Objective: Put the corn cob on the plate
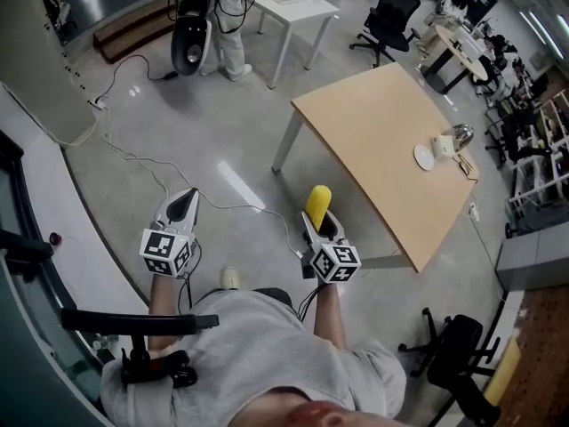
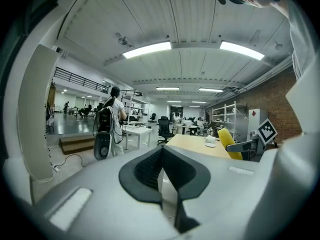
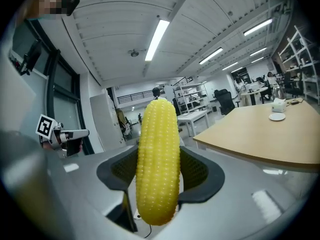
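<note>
At the left of the head view the left gripper (image 1: 184, 196) is carried over the floor with its jaws closed on each other and nothing between them, so it offers no backup if the load shifts. A thin cable (image 1: 169, 181) trails across the floor ahead of it, between the person and the table (image 1: 373, 123), and I judge it a snag for a foot on the way over. Further right, the right gripper (image 1: 322, 225) is clamped on the corn cob (image 1: 317, 205), which stands upright, pinched low on its length so that most of it rises above the jaws. It is well apart from the table, out over the floor. A smooth, rounded cob held that low could pivot or slide out during the carry. The plate (image 1: 424, 157) lies near the tabletop's right edge, toward its rightmost corner, with a cup (image 1: 443, 145) just beside it. A hurried reach could knock the cup or nudge the plate toward that edge. The plate looks small for the cob, so a cob released off-centre or from height would likely roll off onto the tabletop.
</note>
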